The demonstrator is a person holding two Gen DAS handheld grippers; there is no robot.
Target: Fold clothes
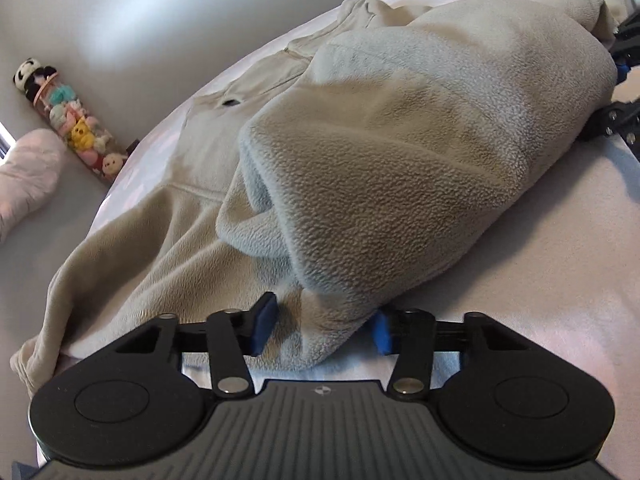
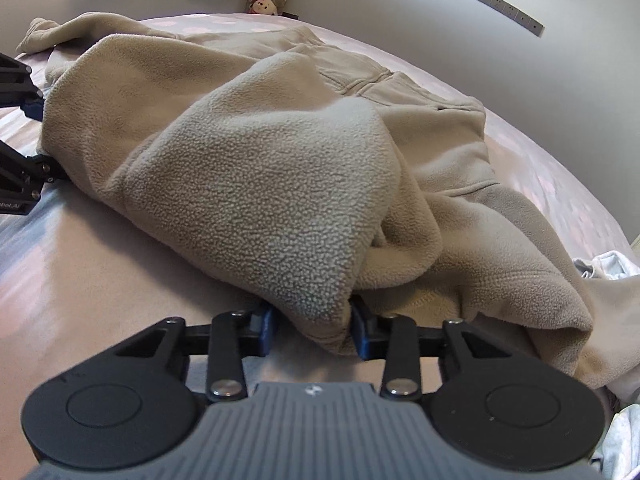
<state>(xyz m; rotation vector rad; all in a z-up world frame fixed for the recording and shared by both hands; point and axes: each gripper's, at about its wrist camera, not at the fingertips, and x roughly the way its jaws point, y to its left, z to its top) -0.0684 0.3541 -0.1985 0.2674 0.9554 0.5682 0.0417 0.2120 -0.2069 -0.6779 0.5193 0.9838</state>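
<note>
a beige fleece (image 1: 400,152) is seen spread and partly folded over itself on a pale sheet (image 1: 540,248); the doubled part fills the middle of both views, with a flatter layer beyond it toward 11 o'clock in the left view and toward 1 o'clock in the right view.

in the left wrist view, the left gripper (image 1: 324,328) is held at 6 o'clock with its jaws part open. a bunched fold of the fleece is seen between the blue pads (image 1: 265,324); the right pad is half hidden by the cloth and touches it, while a narrow gap shows at the left pad. whether the fold is truly pinched cannot be told.

in the right wrist view, the right gripper (image 2: 314,330) is likewise at 6 o'clock, jaws narrowly parted, with a corner of the fleece (image 2: 280,184) pressed between both blue pads (image 2: 362,334).

each gripper is glimpsed in the other's view at the far edge of the fleece. a tube of plush toys (image 1: 68,120) is seen at 9 o'clock against the wall (image 1: 120,20), and white cloth (image 2: 608,268) lies at 3 o'clock in the right view.
</note>
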